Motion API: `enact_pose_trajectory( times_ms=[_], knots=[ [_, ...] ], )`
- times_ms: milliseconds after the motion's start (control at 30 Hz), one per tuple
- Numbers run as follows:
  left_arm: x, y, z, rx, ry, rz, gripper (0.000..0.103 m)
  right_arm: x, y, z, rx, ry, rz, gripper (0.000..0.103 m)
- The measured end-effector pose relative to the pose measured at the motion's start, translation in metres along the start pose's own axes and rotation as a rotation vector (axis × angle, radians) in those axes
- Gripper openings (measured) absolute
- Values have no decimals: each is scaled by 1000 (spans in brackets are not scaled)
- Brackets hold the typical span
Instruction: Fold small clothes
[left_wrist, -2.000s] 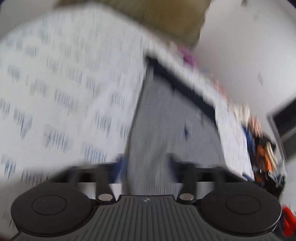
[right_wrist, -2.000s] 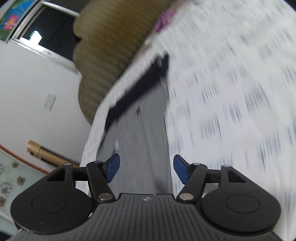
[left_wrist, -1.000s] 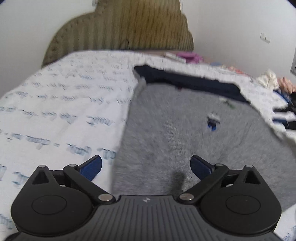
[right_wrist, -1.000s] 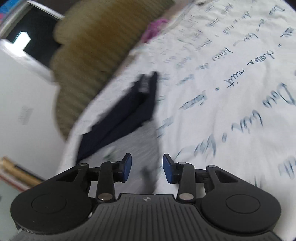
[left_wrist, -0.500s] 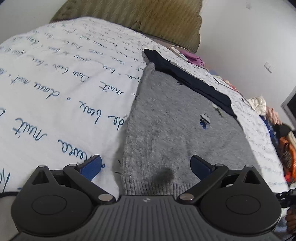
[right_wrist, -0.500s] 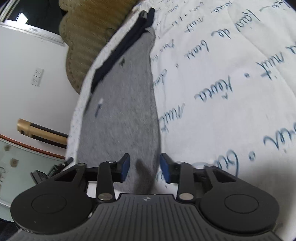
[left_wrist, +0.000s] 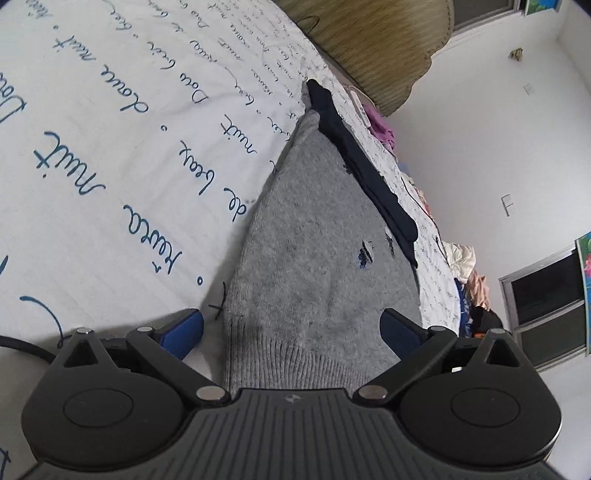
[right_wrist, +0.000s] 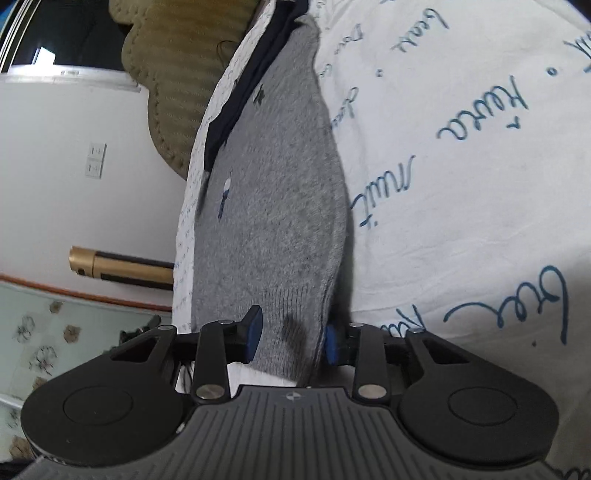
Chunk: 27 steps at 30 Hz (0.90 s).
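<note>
Grey knit sweater (left_wrist: 314, 266) lies flat mid-frame on the lettered bedsheet (left_wrist: 110, 147); my left gripper (left_wrist: 291, 325) gapes wide over its ribbed hem, right gripper (right_wrist: 290, 338) is closing around the hem corner, so I should pinch both corners evenly.

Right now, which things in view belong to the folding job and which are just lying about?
Job: grey knitted sweater with dark navy collar band; left tool; right tool, closing around the hem.

Lying about: pink cloth; clothes pile; gold tube.
</note>
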<state>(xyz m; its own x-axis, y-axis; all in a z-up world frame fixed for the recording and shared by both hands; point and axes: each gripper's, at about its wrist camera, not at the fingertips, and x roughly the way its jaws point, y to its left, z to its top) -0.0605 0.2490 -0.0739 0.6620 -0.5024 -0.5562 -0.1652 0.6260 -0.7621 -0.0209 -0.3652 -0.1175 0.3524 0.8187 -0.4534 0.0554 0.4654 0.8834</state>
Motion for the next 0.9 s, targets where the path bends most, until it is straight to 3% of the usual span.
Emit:
enact_pose_trajectory(
  times_ms=[67, 133, 167, 267, 333, 500, 533, 567, 600, 633, 700, 800, 900],
  knots=[
    [2, -1, -1, -1, 12, -2, 99, -2, -4, 0, 20, -6, 18, 39],
    [8, -4, -3, 9, 30, 29, 64, -2, -8, 0, 46, -16, 39, 39],
    [14, -5, -3, 11, 59, 43, 35, -1, -11, 0, 63, -21, 56, 39],
    [26, -6, -4, 31, 87, 53, 33, 2, -18, 3, 106, -37, 100, 38],
    [31, -8, -3, 46, 114, 28, 39, 4, -17, 3, 107, -39, 104, 38],
    [31, -5, -3, 42, 115, 13, 37, 4, -18, 3, 96, -48, 105, 36],
    [30, -6, -4, 47, 109, 25, 33, 5, -18, 2, 98, -46, 102, 33],
    [30, -7, -5, 69, 108, 48, 21, 5, -18, 1, 91, -53, 81, 30],
    [30, -8, -7, 91, 110, 77, 13, 8, -17, 0, 81, -47, 44, 14],
    [30, -6, -6, 86, 112, 82, 12, 10, -17, -1, 76, -34, 22, 8],
    [28, -2, -4, 68, 126, 68, 10, 10, -14, -2, 47, -39, 22, 5],
    [26, -3, -3, 78, 124, 70, 9, 10, -4, -5, 3, -45, 18, 8],
    [23, -11, -2, 105, 116, 57, 8, 8, 8, -6, -37, -72, 59, 8]
  ],
)
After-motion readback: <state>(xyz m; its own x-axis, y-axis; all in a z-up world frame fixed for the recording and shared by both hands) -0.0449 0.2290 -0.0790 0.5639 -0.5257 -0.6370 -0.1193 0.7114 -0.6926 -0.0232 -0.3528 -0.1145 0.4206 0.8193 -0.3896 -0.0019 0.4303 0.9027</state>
